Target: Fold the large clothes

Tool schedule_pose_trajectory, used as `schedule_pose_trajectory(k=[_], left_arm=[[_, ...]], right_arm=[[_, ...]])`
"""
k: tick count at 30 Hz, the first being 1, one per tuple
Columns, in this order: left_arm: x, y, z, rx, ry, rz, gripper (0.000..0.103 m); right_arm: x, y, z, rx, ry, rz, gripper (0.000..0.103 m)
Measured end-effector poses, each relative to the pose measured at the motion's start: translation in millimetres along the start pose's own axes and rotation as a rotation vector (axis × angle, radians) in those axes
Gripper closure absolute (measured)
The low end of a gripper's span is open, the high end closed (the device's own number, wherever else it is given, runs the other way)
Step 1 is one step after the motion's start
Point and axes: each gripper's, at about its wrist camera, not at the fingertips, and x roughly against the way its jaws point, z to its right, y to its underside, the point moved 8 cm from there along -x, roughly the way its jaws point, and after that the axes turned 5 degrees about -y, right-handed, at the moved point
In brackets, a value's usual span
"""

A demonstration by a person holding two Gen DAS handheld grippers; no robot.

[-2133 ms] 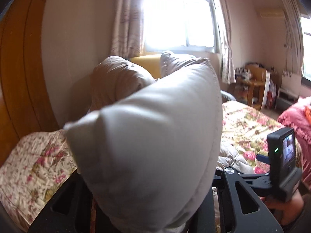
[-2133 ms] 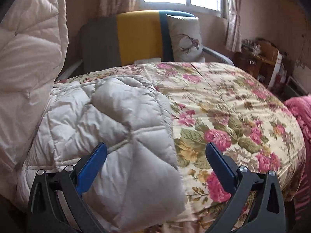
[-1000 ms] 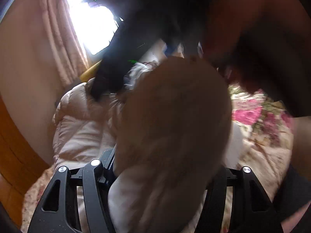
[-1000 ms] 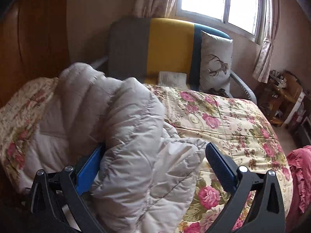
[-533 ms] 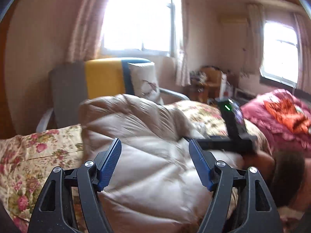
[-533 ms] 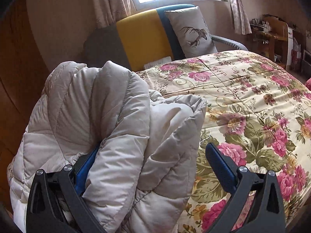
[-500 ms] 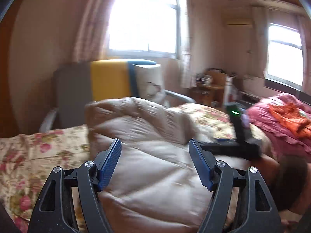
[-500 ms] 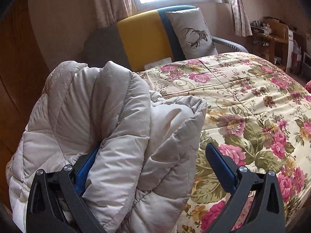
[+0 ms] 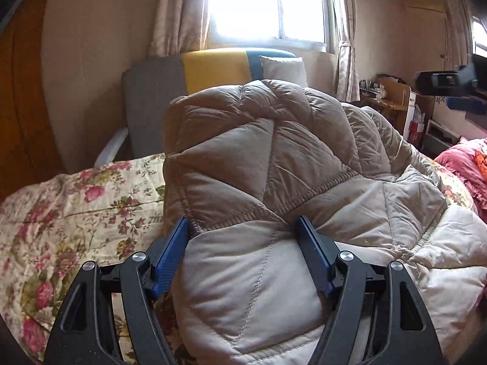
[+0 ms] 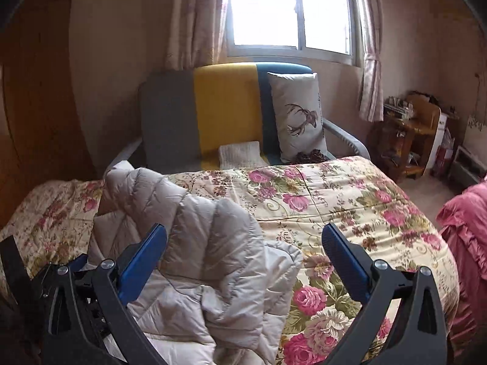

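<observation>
Left gripper (image 9: 243,231) now pinching puffer jacket (image 9: 274,158); right gripper (image 10: 243,238) withdrawn, spread, revealing deer cushion (image 10: 299,118).

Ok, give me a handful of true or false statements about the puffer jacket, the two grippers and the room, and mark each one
1. The left gripper has quilted jacket fabric between its blue pads. True.
2. The right gripper is clamped shut on the jacket. False: its jaws stand wide apart, with jacket fabric lying loosely between them.
3. The jacket lies on a plain white sheet. False: it lies on a floral quilt.
4. A deer-print cushion leans upright on the chair under the window. True.
5. The chair back is red all over. False: it is grey, yellow and blue.
</observation>
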Motion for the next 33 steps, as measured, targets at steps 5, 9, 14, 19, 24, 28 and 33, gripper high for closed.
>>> schedule_pose_trajectory(k=[5, 9, 14, 19, 24, 28, 33], left_arm=[[3.2, 0.6, 5.7, -0.037, -0.028, 0.007, 0.032], [0.8, 2.5, 12.9, -0.028, 0.004, 0.004, 0.030], [-17.3, 8.1, 22.0, -0.030, 0.035, -0.009, 0.026], [-11.9, 8.9, 17.6, -0.015, 0.065, -0.030, 0.023], [3.8, -11.5, -3.1, 0.065, 0.061, -0.015, 0.017], [-2.0, -43.3, -12.0, 0.080, 0.027, -0.020, 0.017], [-48.1, -81.5, 0.0, -0.007, -0.080, -0.111, 0.017]], right_arm=[[-53.7, 25.3, -8.2, 0.045, 0.120, -0.097, 0.002], [-91.3, 61.8, 30.1, -0.102, 0.130, -0.131, 0.002], [-107.0, 86.0, 50.6, -0.215, 0.104, -0.121, 0.002], [-105.8, 88.7, 51.2, -0.192, 0.102, -0.114, 0.002], [-99.8, 86.7, 46.9, -0.177, 0.110, -0.117, 0.002], [-97.8, 86.5, 44.5, -0.172, 0.117, -0.106, 0.002], [-100.7, 88.6, 45.2, -0.196, 0.089, -0.124, 0.002]])
